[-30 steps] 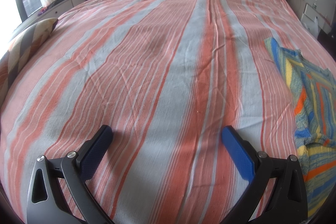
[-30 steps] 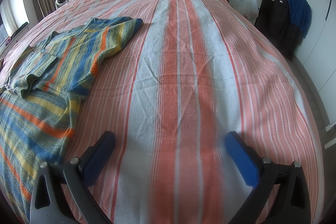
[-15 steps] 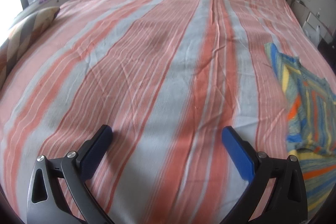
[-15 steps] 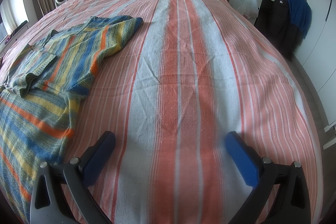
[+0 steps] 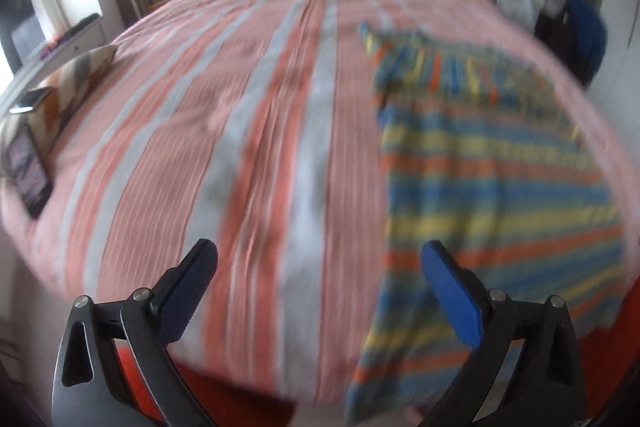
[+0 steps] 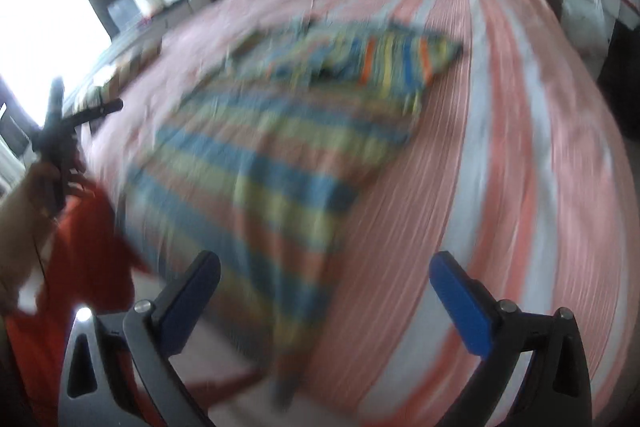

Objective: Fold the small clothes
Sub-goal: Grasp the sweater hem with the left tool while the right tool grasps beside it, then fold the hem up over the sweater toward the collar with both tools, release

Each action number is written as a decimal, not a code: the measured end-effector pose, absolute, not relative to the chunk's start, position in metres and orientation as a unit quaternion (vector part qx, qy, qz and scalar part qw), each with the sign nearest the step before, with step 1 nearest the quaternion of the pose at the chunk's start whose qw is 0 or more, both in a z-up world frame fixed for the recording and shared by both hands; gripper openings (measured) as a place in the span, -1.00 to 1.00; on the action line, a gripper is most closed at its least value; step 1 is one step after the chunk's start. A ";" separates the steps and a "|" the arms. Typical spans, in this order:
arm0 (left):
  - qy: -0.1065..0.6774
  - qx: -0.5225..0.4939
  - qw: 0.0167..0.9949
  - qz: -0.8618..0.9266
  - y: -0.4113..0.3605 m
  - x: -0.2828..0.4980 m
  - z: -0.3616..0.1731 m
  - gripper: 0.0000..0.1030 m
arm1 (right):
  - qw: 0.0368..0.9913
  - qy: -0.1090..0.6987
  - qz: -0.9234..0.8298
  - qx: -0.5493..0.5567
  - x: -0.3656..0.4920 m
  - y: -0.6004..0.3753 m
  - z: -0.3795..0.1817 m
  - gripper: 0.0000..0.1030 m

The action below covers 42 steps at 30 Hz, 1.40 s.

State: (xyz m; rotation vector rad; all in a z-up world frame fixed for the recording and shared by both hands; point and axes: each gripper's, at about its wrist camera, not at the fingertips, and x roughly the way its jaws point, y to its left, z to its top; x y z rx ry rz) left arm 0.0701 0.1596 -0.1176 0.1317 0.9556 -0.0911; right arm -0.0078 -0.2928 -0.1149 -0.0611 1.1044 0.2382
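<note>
Lying flat on the bed [image 5: 248, 131], the shirt [image 5: 496, 171] sits at three o'clock in the left view, its hem draped over the near edge, likely spread for folding. Left gripper [image 5: 320, 267] and right gripper [image 6: 326, 275] both gape wide, holding nothing, probably so they can take corners. Only the right view shows the person's hand [image 6: 24, 203] at nine o'clock; only the left shows a pillow [image 5: 76, 75] at ten

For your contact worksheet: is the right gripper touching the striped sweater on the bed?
Apart. The right wrist view shows the right gripper with jaws wide open and empty, held above the striped sweater, which lies flat on the bed beyond them.
</note>
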 end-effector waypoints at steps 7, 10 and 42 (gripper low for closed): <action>0.626 0.021 0.778 -0.047 0.162 0.061 -0.188 0.97 | 0.809 0.574 0.104 0.066 -0.051 -0.292 -0.163 0.98; 0.627 0.004 0.776 -0.062 0.164 0.060 -0.192 0.95 | 0.798 0.585 0.108 0.097 -0.047 -0.293 -0.176 0.66; 0.468 -0.183 0.850 -0.159 0.122 0.360 -0.096 -0.94 | 0.875 0.425 0.081 0.216 0.215 -0.390 -0.087 -0.85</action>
